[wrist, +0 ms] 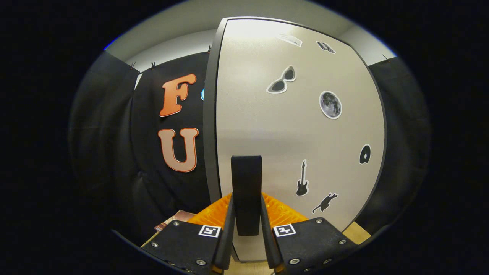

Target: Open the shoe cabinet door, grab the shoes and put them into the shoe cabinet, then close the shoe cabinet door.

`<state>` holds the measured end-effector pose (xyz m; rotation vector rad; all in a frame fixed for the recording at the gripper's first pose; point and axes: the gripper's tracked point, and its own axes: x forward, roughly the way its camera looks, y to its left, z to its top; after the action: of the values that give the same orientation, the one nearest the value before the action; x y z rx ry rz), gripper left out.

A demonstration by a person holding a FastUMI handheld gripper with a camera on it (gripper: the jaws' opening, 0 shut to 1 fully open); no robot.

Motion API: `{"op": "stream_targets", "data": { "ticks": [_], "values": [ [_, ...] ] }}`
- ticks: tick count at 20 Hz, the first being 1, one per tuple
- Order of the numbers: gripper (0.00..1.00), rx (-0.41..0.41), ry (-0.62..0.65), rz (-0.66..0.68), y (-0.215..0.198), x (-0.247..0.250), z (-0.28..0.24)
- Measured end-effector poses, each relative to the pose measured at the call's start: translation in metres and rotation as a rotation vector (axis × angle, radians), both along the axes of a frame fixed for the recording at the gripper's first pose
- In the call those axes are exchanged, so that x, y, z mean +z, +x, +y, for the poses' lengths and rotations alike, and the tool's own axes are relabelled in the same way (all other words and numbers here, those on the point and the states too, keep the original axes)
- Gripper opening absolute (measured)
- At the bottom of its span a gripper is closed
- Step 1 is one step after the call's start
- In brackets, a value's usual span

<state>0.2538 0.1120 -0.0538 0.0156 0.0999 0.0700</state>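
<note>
The claw [246, 214] is pinching the dark upright handle [246, 191] of the shoe cabinet door [290, 137] (stickered, directly ahead); door step seemingly in hand; next likely calling for a steady swing on its hinge.

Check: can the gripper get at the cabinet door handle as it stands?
Likely yes: the handle already sits between the fingers of the gripper, which look closed on its sides. Nothing stands between them on the door.
</note>
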Motion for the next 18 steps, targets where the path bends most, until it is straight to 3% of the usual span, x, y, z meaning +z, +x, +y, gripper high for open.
{"op": "stream_targets", "data": {
  "ticks": [5,18],
  "values": [
    [0.33,0.012,-0.013,-0.002,-0.01,0.002,-0.003],
    [0.31,0.02,0.038,-0.027,-0.08,0.019,-0.036]
  ]
}}
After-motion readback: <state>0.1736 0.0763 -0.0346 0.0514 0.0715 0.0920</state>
